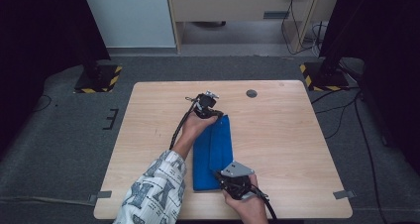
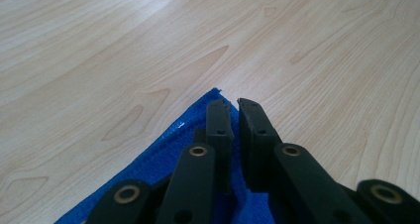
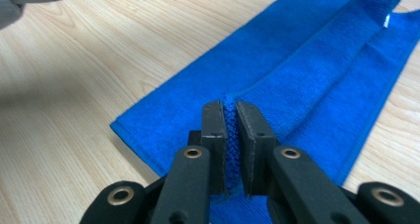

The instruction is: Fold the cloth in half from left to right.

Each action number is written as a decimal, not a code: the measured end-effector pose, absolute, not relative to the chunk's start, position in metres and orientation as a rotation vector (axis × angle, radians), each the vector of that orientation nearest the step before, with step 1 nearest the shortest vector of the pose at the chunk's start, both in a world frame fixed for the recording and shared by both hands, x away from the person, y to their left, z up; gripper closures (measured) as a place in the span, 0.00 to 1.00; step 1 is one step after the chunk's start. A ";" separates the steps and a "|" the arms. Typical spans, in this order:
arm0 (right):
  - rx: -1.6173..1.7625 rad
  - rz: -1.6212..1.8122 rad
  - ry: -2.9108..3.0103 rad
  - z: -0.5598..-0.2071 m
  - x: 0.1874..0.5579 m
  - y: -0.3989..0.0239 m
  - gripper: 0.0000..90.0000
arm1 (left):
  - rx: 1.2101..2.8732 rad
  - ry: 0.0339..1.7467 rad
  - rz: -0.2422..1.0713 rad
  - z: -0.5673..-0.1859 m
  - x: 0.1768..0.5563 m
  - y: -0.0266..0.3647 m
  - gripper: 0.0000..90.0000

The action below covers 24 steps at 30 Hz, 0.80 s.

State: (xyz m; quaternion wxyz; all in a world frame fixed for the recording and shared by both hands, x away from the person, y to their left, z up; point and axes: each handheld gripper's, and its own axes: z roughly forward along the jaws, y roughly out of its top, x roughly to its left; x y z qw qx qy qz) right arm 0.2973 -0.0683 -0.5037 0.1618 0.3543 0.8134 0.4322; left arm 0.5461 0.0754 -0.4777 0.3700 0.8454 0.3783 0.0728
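A blue towel [image 1: 213, 149] lies folded lengthwise into a long strip on the wooden table [image 1: 287, 135]. My left gripper [image 1: 217, 114] is at its far corner. In the left gripper view the jaws [image 2: 234, 105] stand almost together, with towel [image 2: 163, 159] pinched between them just behind the corner tip. My right gripper [image 1: 219, 175] is at the near end. In the right gripper view its jaws [image 3: 232, 107] are shut on a raised fold of towel [image 3: 297, 60], which shows between the pads.
A round cable hole [image 1: 251, 93] sits near the table's far edge. Two dark stands with yellow-and-black bases [image 1: 99, 78] [image 1: 322, 75] flank the table on the grey carpet. A patterned sleeve [image 1: 153, 194] crosses the near left part of the table.
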 end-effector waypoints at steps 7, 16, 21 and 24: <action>1.070 1.195 2.321 -0.507 0.297 -0.079 0.85 | 2.156 0.972 0.176 -0.479 0.545 0.073 0.88; 1.154 1.155 2.345 -0.512 0.297 -0.094 0.75 | 2.119 0.978 0.153 -0.482 0.542 0.071 0.79; 1.195 1.154 2.369 -0.515 0.295 -0.104 0.71 | 2.109 0.966 0.139 -0.483 0.539 0.068 0.72; 1.222 1.153 2.386 -0.517 0.295 -0.107 0.68 | 2.111 0.962 0.142 -0.482 0.537 0.068 0.70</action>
